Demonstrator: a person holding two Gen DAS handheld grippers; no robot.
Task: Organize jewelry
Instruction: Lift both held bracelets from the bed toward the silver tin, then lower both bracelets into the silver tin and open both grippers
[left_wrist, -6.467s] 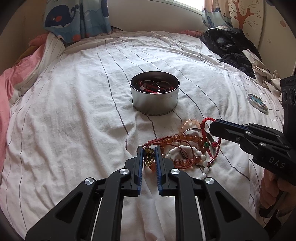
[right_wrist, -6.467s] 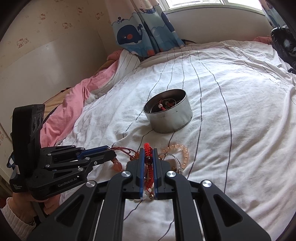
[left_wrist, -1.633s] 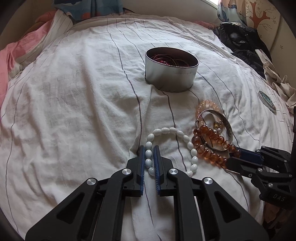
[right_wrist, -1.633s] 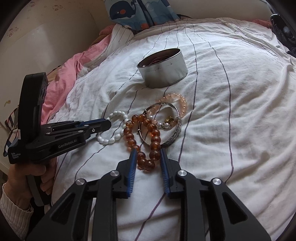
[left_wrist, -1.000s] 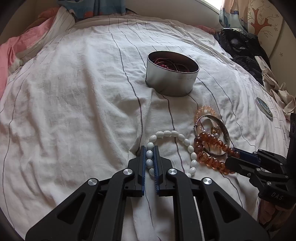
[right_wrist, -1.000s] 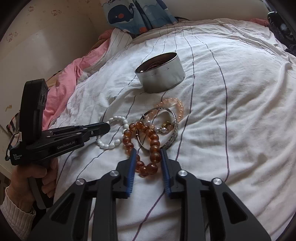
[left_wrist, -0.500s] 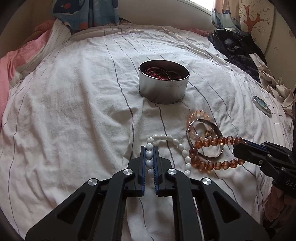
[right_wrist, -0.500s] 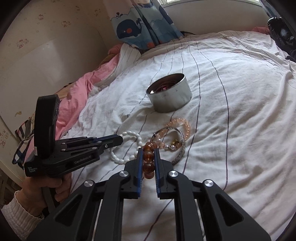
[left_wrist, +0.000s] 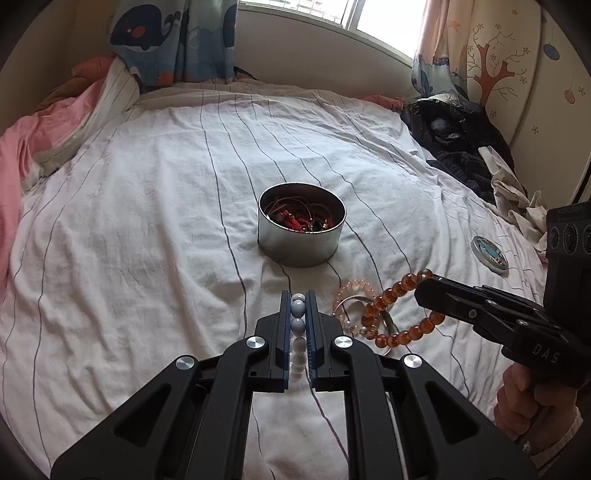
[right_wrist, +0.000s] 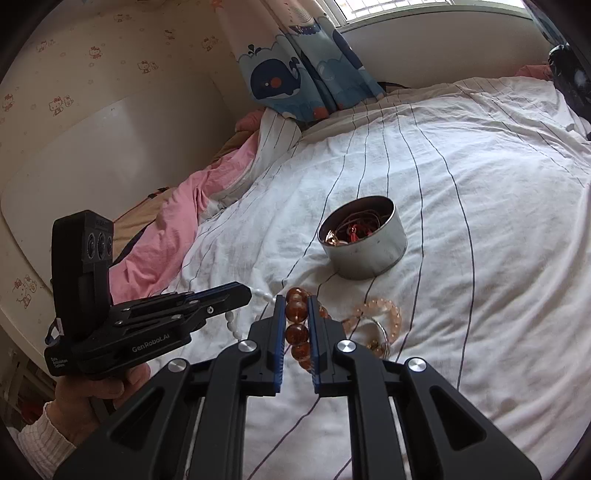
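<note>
My left gripper (left_wrist: 297, 309) is clamped on a bracelet of white oval beads (left_wrist: 297, 325) — two beads sit pinched between the blue pads, and the rest of the strand hangs down below the fingers, off the bed. My right gripper (right_wrist: 296, 314) is closed on a bracelet of large amber-brown round beads (right_wrist: 296, 332); from the left wrist view that strand (left_wrist: 397, 314) loops out from the gripper's tip, just to the right of my left gripper, and dangles in the air.

Straight ahead of both grippers, well apart from them, stands the round silver metal tin (left_wrist: 301, 236) on the white striped bedsheet (left_wrist: 147, 221). It is upright and open-topped, with a tangle of red cords and thin bangles inside.

Between my grippers and the tin, on the sheet, lie a bracelet of pale peach translucent beads (right_wrist: 384, 310) and a plain silver metal bangle (right_wrist: 380, 334), the two overlapping each other. They rest just ahead and to the right of my left gripper, under the hanging amber strand.

Far off to the right of my left gripper, a small round blue-faced disc (left_wrist: 489, 255) lies on the sheet — I cannot tell what it is.
</note>
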